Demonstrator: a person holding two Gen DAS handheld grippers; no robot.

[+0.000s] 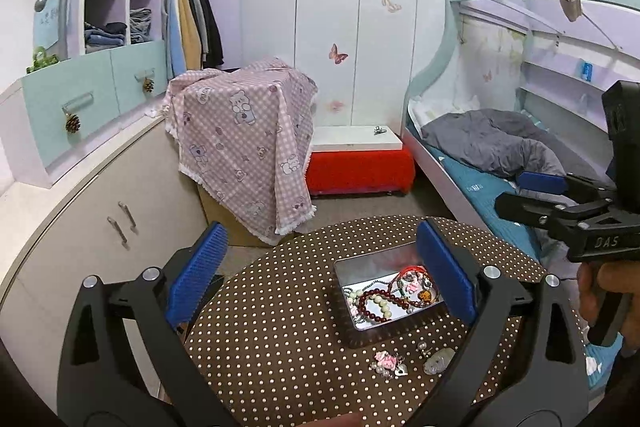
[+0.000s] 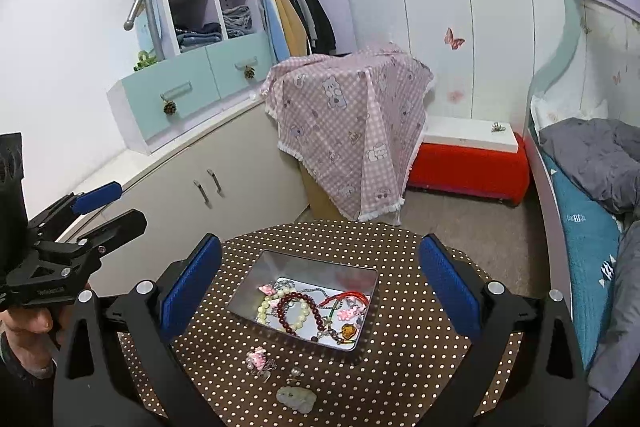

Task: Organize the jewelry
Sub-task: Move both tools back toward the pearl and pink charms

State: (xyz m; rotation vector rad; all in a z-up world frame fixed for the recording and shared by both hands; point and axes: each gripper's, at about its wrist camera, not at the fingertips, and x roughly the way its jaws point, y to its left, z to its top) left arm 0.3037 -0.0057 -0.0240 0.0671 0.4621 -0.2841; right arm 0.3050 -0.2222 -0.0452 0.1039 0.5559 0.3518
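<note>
Both grippers, left gripper (image 1: 320, 267) and right gripper (image 2: 320, 283), gape wide, empty, above the polka-dot table (image 2: 400, 367); its near edge is hidden. Open metal tin (image 2: 248, 291) holds tangled bead bracelets (image 2: 294, 311).

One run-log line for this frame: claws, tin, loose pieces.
left claw open, empty | right claw open, empty | tin holds bracelets | pink charm, pale stone loose on table

round table (image 2: 400, 367) in a brown polka-dot cloth, open metal tin (image 2: 308, 297) sitting about dead centre, pink charm (image 2: 258, 357) at 7 o'clock of the tin, tiny pearl earrings (image 2: 295, 372) and pale jade pendant (image 2: 296, 399) at 6 o'clock
</note>
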